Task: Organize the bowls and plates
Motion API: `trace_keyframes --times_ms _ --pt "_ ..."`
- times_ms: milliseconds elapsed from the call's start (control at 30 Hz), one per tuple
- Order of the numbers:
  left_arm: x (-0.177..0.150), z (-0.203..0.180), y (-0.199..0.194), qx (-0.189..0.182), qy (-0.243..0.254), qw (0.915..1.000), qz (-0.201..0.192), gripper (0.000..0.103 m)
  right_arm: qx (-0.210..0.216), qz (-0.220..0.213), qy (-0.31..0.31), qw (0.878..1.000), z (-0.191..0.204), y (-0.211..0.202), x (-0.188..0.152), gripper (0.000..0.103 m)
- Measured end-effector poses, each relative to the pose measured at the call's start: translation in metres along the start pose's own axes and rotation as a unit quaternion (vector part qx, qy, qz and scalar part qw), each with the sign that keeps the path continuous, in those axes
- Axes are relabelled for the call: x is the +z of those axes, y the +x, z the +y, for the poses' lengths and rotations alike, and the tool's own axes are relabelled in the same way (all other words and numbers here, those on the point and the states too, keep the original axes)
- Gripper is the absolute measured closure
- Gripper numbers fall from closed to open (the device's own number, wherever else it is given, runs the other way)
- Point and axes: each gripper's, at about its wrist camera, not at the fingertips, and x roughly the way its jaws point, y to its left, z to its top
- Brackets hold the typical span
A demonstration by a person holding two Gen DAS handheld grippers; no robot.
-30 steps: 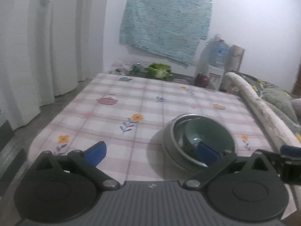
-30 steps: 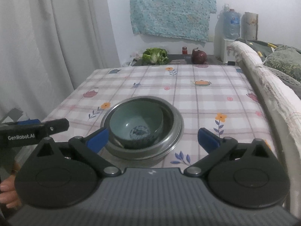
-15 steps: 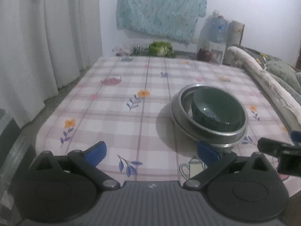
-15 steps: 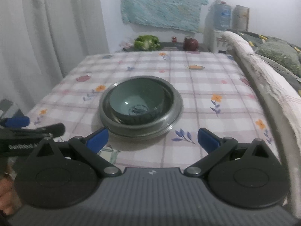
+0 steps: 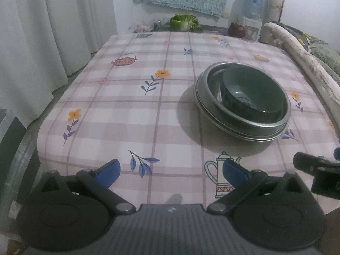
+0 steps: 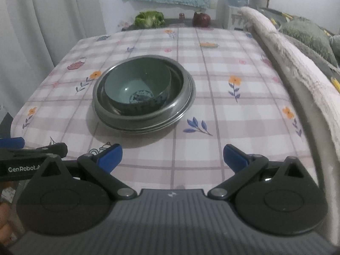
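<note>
Both the left gripper and right gripper hang spread wide and empty, the green bowl nested in steel plates sitting well ahead of them.

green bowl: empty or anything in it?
Empty. The green bowl sits upright inside the metal plates; its bare inside shows down to the blue pattern on the bottom.
</note>
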Motion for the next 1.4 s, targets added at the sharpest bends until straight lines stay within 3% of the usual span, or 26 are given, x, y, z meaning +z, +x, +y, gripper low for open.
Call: trace_keyframes --times_ms 1400 --pt "0.008 -0.011 0.004 0.009 0.010 0.9999 0.008 0.000 0.002 0.006 -0.006 1.000 -0.002 0.008 0.000 0.001"
